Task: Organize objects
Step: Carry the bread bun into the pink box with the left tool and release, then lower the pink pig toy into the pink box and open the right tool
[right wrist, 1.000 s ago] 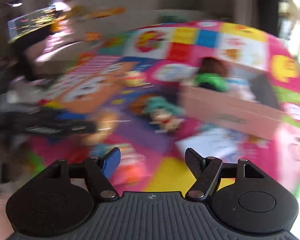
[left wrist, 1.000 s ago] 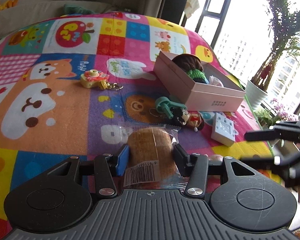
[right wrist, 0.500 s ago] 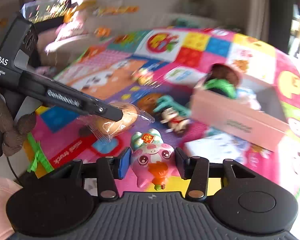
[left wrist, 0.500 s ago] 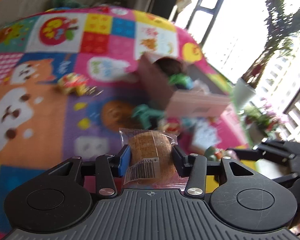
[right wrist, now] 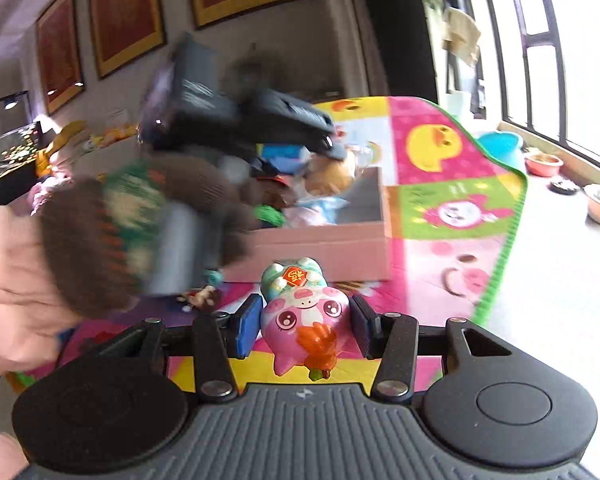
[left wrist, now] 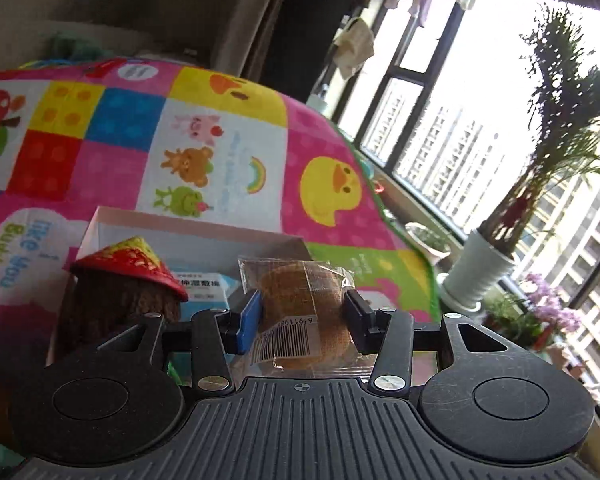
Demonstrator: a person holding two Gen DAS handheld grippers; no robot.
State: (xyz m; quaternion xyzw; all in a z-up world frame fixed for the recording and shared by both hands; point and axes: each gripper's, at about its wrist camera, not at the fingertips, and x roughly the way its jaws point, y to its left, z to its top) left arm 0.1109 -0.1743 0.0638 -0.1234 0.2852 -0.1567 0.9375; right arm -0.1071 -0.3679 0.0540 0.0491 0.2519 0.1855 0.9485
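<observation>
**Both tongs loaded at the pink box**

Your left tongs [left wrist: 303, 312] are clenched on one wrapped bun [left wrist: 300, 300], held over the open pink box [left wrist: 196, 236]. Inside it you have one brown doll with a red hat [left wrist: 128, 268] and a blue-and-white packet [left wrist: 204, 280]. Your right tongs [right wrist: 305, 322] grip one pink pig toy [right wrist: 304, 312], just short of the box's near wall [right wrist: 320, 248], above the play mat [right wrist: 452, 208].

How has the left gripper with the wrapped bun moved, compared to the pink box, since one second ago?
Yes. The left gripper, jaws shut on the wrapped bun, has come forward over the pink box, which lay far ahead on the mat before.
</observation>
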